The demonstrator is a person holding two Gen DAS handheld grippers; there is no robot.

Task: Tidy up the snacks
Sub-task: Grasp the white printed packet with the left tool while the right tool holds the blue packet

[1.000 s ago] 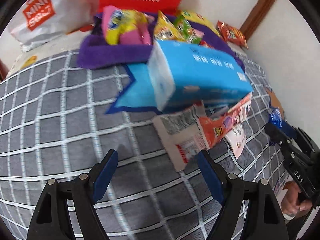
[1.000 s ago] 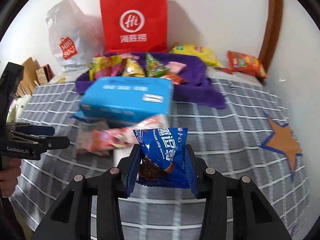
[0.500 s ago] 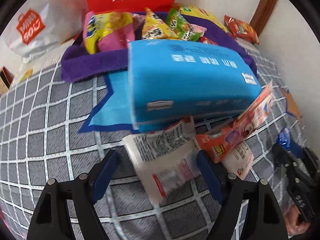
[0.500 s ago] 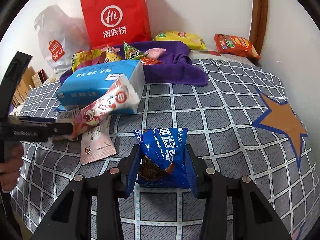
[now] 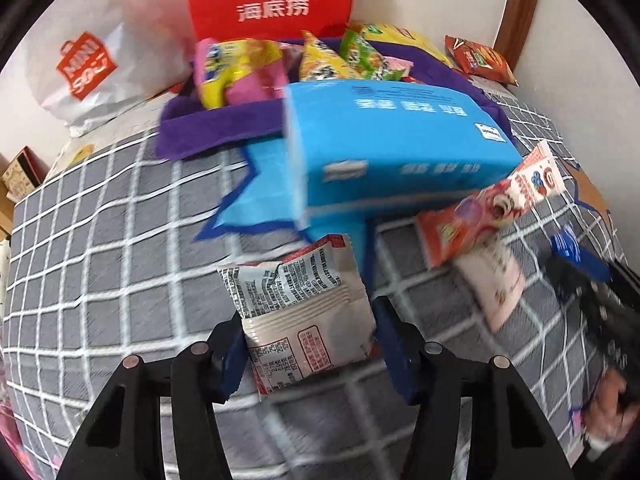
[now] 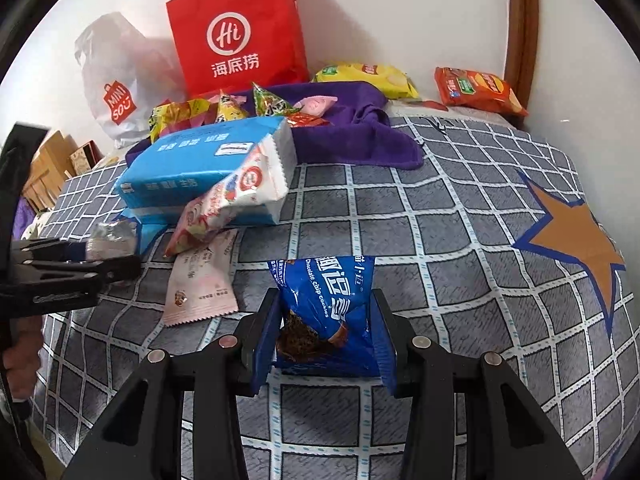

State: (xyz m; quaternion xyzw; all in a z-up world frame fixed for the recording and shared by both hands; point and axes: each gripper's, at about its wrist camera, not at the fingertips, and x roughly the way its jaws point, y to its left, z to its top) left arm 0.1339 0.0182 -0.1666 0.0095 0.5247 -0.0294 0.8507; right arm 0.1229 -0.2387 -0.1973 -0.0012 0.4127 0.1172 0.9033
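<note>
A crumpled white snack packet (image 5: 304, 312) with printed back text lies on the grey checked bedcover (image 5: 100, 240). My left gripper (image 5: 308, 348) is closing on it, and both blue pads touch its sides. The right wrist view shows that gripper (image 6: 108, 258) at the left edge with the packet (image 6: 112, 236) in it. My right gripper (image 6: 324, 332) is shut on a blue chocolate chip cookie packet (image 6: 328, 292), held just above the bedcover (image 6: 440, 240). A red-and-white snack bag (image 6: 232, 196) leans on a blue tissue pack (image 6: 200, 164). A pink packet (image 6: 200, 280) lies flat in front of them.
Behind the tissue pack, a purple cloth (image 6: 352, 136) holds several small snack bags. A red paper bag (image 6: 236, 28) and a white plastic bag (image 6: 116, 76) stand against the wall. Yellow (image 6: 368, 76) and orange (image 6: 476, 88) chip bags lie at the back right.
My left gripper has moved forward over the white packet and its jaws have narrowed onto it. My right gripper sank a little with the cookie packet, then held still.
</note>
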